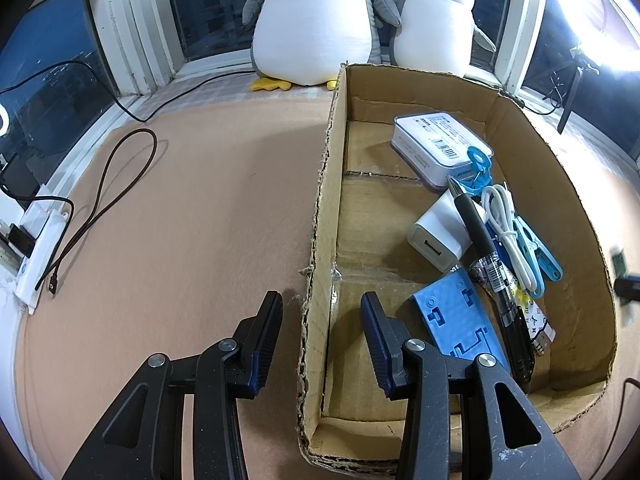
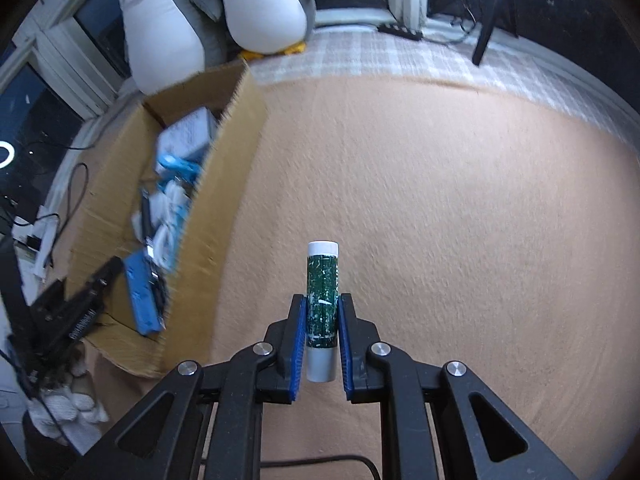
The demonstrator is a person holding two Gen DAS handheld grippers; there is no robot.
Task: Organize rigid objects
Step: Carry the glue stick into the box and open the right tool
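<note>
My right gripper (image 2: 322, 310) is shut on a green-and-white tube (image 2: 322, 280), held above the peach cloth to the right of the cardboard box (image 2: 224, 208). My left gripper (image 1: 322, 308) is open and empty, its jaws straddling the box's near left wall (image 1: 320, 240). Inside the box lie a white tin (image 1: 436, 144), a white charger (image 1: 440, 236), a black pen (image 1: 476, 232), a white cable (image 1: 506, 224), blue clips (image 1: 540, 256) and a blue plastic plate (image 1: 460, 312). The left gripper also shows in the right wrist view (image 2: 80, 304).
Two plush penguins (image 1: 316, 20) sit on the window sill behind the box. A brown cable (image 1: 108, 200) and a white power strip (image 1: 40, 248) lie at the left. A black power strip (image 2: 400, 32) lies at the far back. Peach cloth (image 2: 440, 200) covers the surface.
</note>
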